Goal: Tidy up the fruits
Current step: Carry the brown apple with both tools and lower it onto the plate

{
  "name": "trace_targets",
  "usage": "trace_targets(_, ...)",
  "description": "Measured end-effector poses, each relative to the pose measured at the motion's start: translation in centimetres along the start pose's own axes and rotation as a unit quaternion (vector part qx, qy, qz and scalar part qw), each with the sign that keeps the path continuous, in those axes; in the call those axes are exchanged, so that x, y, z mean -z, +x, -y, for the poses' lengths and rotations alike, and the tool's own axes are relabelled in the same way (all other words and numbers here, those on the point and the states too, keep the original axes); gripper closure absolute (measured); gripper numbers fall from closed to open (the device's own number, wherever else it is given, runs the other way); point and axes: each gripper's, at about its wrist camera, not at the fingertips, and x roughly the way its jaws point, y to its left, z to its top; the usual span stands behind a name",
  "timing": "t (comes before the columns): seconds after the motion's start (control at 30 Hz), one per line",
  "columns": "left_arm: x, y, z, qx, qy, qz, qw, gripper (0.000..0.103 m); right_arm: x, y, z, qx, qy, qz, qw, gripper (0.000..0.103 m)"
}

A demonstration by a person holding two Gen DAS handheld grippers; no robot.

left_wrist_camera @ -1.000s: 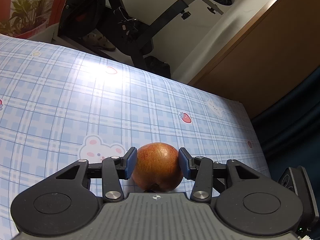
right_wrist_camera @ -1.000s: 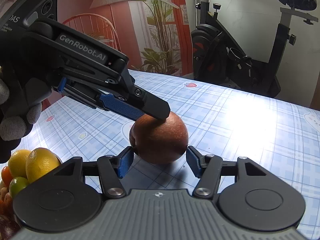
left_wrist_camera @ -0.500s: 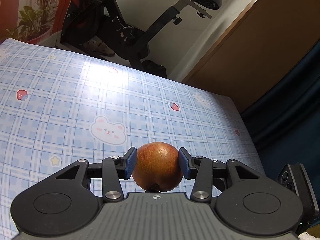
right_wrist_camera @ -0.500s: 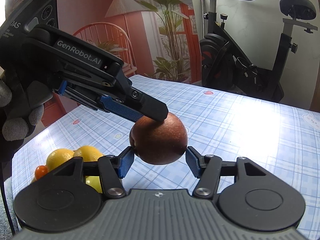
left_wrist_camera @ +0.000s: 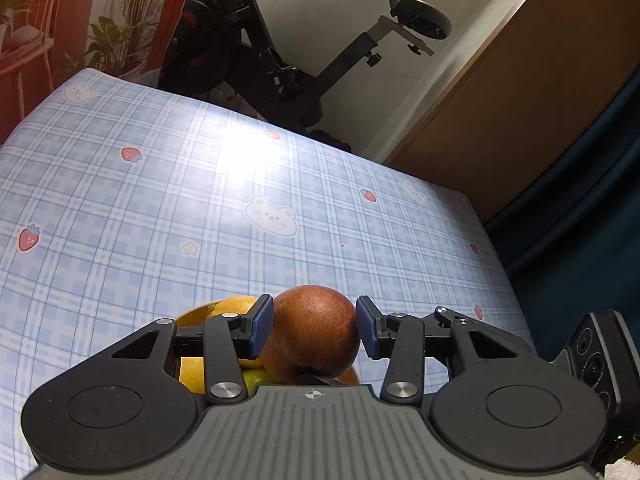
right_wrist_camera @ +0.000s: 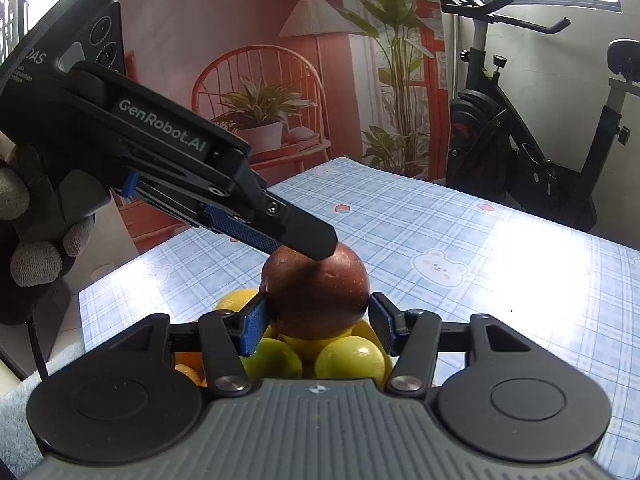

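The left gripper point(left_wrist_camera: 315, 330) clamps the red apple point(right_wrist_camera: 316, 292) just above the pile of yellow and green fruit point(right_wrist_camera: 348, 354), while the right gripper point(right_wrist_camera: 316, 326) is closing around it, its pads not clearly touching; advise lowering gently onto the pile before release, lest the apple roll off.

The red-brown apple point(left_wrist_camera: 314, 330) is round, with a matte, finely speckled skin. It sits raised above a pile of yellow and green citrus fruits point(right_wrist_camera: 348, 356), which lies on the blue plaid tablecloth near its edge.
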Motion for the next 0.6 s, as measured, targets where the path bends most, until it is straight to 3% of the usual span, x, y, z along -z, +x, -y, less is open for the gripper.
trace_targets(0.17, 0.6, -0.3, -1.7, 0.015, -0.033, 0.001, 0.9994, 0.056, 0.5, 0.5, -1.3, 0.001, -0.012, -0.012, 1.0, 0.046)
trace_targets(0.6, 1.3, -0.5, -2.7, 0.037, -0.041, 0.006, 0.9985, 0.055, 0.9, 0.4, -1.5, 0.008, -0.016, -0.008, 1.0, 0.046)
